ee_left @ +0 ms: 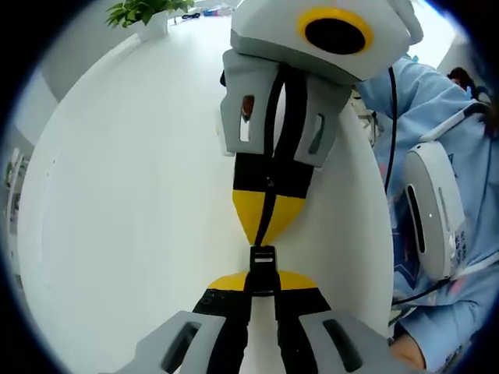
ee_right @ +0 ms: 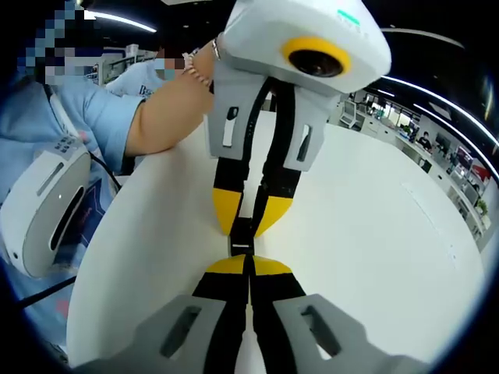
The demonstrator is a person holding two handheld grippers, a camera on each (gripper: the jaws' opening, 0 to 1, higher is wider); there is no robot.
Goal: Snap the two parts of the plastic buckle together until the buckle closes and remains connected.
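A small black plastic buckle (ee_left: 263, 260) hangs just above the white table (ee_left: 125, 202), squeezed between two pairs of yellow-tipped jaws that face each other. My left gripper (ee_left: 262, 282) rises from the bottom and is shut on the near end of the buckle. My right gripper (ee_left: 268, 220) comes down from the top and is shut on the far end, with a black strap running up between its jaws. In the right gripper view the buckle (ee_right: 241, 238) sits between my right gripper (ee_right: 249, 266) and my left gripper (ee_right: 248, 215). The two parts touch; whether they are latched I cannot tell.
A person in light blue sleeves (ee_left: 444, 117) stands at the table edge, bare forearm (ee_right: 171, 101) behind the left gripper. A white rounded device (ee_left: 433, 210) hangs at the person's side (ee_right: 47, 202). A potted plant (ee_left: 148, 12) stands at the far end.
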